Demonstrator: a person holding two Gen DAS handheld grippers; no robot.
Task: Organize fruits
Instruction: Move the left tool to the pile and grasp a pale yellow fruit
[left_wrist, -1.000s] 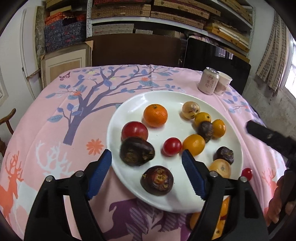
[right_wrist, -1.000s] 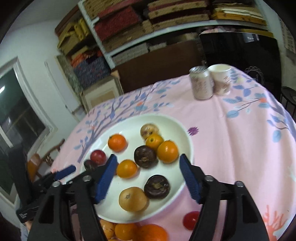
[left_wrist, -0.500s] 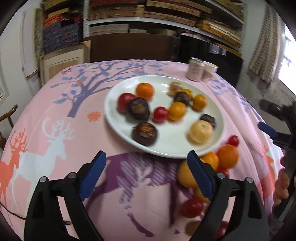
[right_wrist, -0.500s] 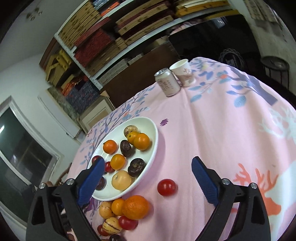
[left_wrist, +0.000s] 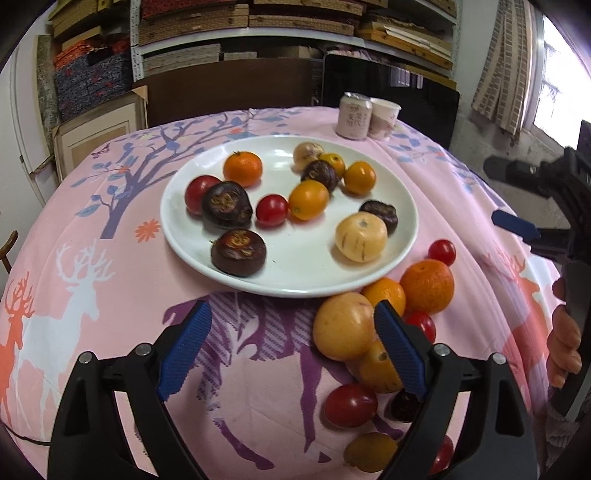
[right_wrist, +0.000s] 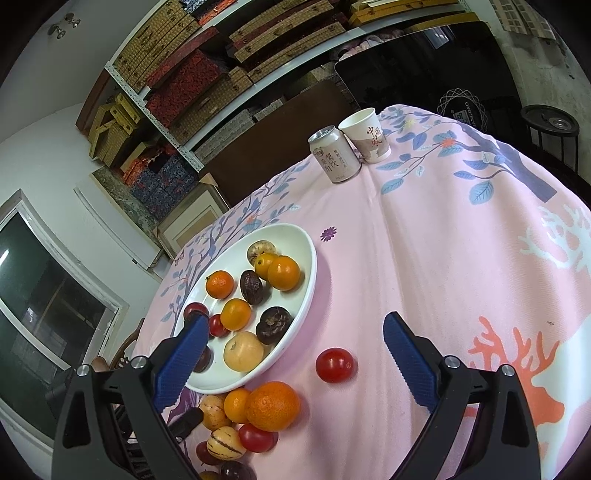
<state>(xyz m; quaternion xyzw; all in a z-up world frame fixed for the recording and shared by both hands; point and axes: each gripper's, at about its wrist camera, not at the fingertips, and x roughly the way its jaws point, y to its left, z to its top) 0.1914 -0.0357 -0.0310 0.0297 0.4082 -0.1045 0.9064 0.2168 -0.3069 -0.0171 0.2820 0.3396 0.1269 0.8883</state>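
Item: loose fruit pile (left_wrist: 384, 325) on the table, at 5 o'clock of the white plate (left_wrist: 192, 254). My left fingers (left_wrist: 290, 347) and right fingers (right_wrist: 295, 363): both wide, empty. Risk: round cherry tomato (right_wrist: 335, 364) may roll off if nudged; crowded pile invites double grabs.

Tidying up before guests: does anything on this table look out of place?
Yes. A heap of loose fruit sits on the tablecloth beside the white plate, and one red tomato lies alone, apart from both.
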